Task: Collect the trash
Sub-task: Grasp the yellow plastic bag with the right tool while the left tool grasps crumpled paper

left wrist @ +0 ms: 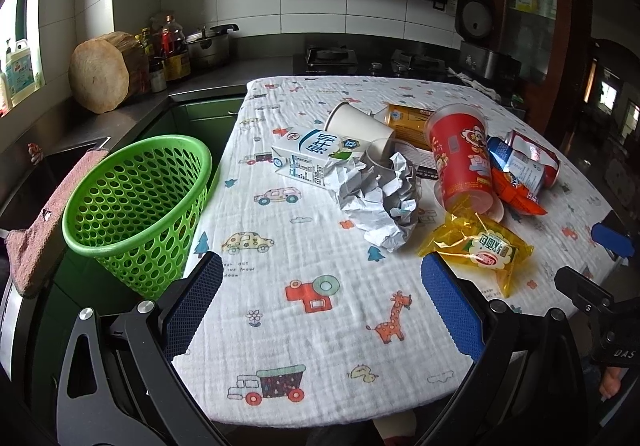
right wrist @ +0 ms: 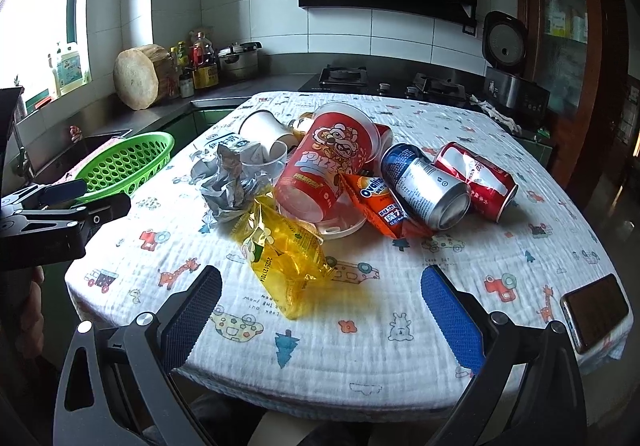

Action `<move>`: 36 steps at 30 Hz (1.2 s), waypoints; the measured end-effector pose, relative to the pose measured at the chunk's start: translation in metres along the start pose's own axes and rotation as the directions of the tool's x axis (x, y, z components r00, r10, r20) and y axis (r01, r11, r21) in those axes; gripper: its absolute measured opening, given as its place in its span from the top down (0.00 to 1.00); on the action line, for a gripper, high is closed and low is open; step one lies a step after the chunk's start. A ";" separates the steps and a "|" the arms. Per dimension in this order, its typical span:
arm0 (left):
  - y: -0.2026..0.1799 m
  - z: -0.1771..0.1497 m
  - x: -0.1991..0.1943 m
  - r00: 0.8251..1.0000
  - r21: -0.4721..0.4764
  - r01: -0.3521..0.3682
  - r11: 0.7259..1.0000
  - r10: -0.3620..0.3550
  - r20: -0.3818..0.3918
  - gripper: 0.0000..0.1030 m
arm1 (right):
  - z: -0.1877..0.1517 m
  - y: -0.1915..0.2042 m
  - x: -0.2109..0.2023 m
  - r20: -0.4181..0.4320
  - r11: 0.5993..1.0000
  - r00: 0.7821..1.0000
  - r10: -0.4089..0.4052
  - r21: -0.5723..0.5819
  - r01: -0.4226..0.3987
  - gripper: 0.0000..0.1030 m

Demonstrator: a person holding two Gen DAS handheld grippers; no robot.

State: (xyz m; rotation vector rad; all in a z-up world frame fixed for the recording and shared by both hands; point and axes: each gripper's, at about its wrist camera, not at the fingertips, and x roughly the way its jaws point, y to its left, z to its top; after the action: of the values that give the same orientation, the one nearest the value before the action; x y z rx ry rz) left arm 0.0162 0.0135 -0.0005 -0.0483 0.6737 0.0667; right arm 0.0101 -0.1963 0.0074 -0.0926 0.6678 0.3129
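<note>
Left gripper [left wrist: 322, 302] and right gripper [right wrist: 322, 304], both wide apart and empty; crinkled yellow plastic wrapper [right wrist: 286, 258] just ahead of right gripper, green perforated plastic basket [left wrist: 136, 202] left of left gripper.

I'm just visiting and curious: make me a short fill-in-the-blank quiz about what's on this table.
1. The basket beside the table is ____ in colour.
2. The red cup lies on its ____.
3. The phone lies near the table's ____ edge in the right wrist view.
4. Both grippers, left and right, hold ____.

Missing words: green; side; right; nothing
</note>
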 end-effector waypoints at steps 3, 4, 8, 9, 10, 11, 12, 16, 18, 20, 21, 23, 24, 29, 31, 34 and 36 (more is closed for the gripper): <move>0.005 0.001 0.003 1.000 -0.012 -0.002 1.000 0.002 -0.003 0.05 | 0.001 -0.002 0.006 -0.011 1.000 0.999 0.031 -0.006 -0.031 0.06; 0.006 0.002 0.003 1.000 -0.013 -0.003 1.000 0.003 -0.004 0.05 | 0.001 -0.002 0.008 -0.013 0.999 0.999 0.043 -0.011 -0.043 0.06; 0.010 0.003 0.007 1.000 -0.005 -0.016 1.000 0.016 -0.008 0.05 | 0.005 -0.001 0.019 -0.034 0.993 0.993 0.112 -0.022 -0.112 0.06; 0.012 0.004 0.008 1.000 -0.008 -0.016 1.000 0.016 -0.009 0.05 | 0.007 -0.001 0.022 -0.040 0.992 0.991 0.125 -0.028 -0.126 0.06; 0.014 0.005 0.009 1.000 -0.012 -0.017 1.000 0.017 -0.010 0.05 | 0.008 0.000 0.026 -0.045 0.990 0.990 0.136 -0.038 -0.138 0.06; 0.016 0.005 0.011 1.000 -0.016 -0.018 1.000 0.018 -0.011 0.05 | 0.009 0.001 0.030 -0.053 0.988 0.988 0.143 -0.047 -0.146 0.06; 0.017 0.006 0.011 1.000 -0.019 -0.018 1.000 0.017 -0.012 0.05 | 0.010 0.001 0.033 -0.058 0.986 0.987 0.152 -0.056 -0.155 0.06; 0.021 0.008 0.018 1.000 -0.028 -0.001 1.000 0.000 -0.026 0.05 | 0.015 0.004 0.050 -0.086 0.979 0.979 0.183 -0.079 -0.190 0.06; 0.020 0.009 0.021 0.999 -0.026 0.014 1.000 -0.014 -0.032 0.05 | 0.016 0.005 0.059 -0.099 0.975 0.976 0.196 -0.085 -0.204 0.06; 0.018 0.011 0.025 0.998 -0.025 0.047 0.999 -0.048 -0.040 0.05 | 0.017 0.007 0.067 -0.115 0.972 0.972 0.203 -0.097 -0.215 0.06; 0.016 0.012 0.027 0.997 -0.021 0.064 0.998 -0.065 -0.044 0.05 | 0.017 0.008 0.072 -0.120 0.972 0.973 0.197 -0.105 -0.210 0.06; 0.010 0.015 0.034 0.994 -0.007 0.096 0.995 -0.096 -0.055 0.05 | 0.017 0.010 0.079 -0.132 0.970 0.972 0.197 -0.117 -0.212 0.07; 0.007 0.017 0.038 0.992 -0.001 0.114 0.994 -0.113 -0.062 0.05 | 0.017 0.010 0.082 -0.137 0.969 0.970 0.199 -0.118 -0.215 0.07; -0.010 0.026 0.064 0.977 0.012 0.189 0.982 -0.186 -0.108 0.05 | 0.015 0.013 0.092 -0.150 0.966 0.968 0.199 -0.137 -0.220 0.11; -0.016 0.029 0.074 0.971 0.014 0.210 0.977 -0.207 -0.121 0.05 | 0.014 0.014 0.096 -0.163 0.963 0.965 0.206 -0.139 -0.229 0.22; -0.022 0.033 0.090 0.962 0.008 0.232 0.973 -0.228 -0.147 0.05 | 0.013 0.012 0.101 -0.174 0.962 0.962 0.212 -0.136 -0.237 0.26; -0.025 0.036 0.102 0.959 -0.009 0.230 0.973 -0.228 -0.166 0.05 | 0.013 0.011 0.101 -0.175 0.961 0.959 0.222 -0.128 -0.245 0.31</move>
State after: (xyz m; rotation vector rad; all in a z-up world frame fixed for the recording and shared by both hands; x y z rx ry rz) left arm 0.1198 -0.0040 -0.0359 -0.1226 0.8314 -0.1661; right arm 0.0891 -0.1575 -0.0454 -0.1826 0.8153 0.5887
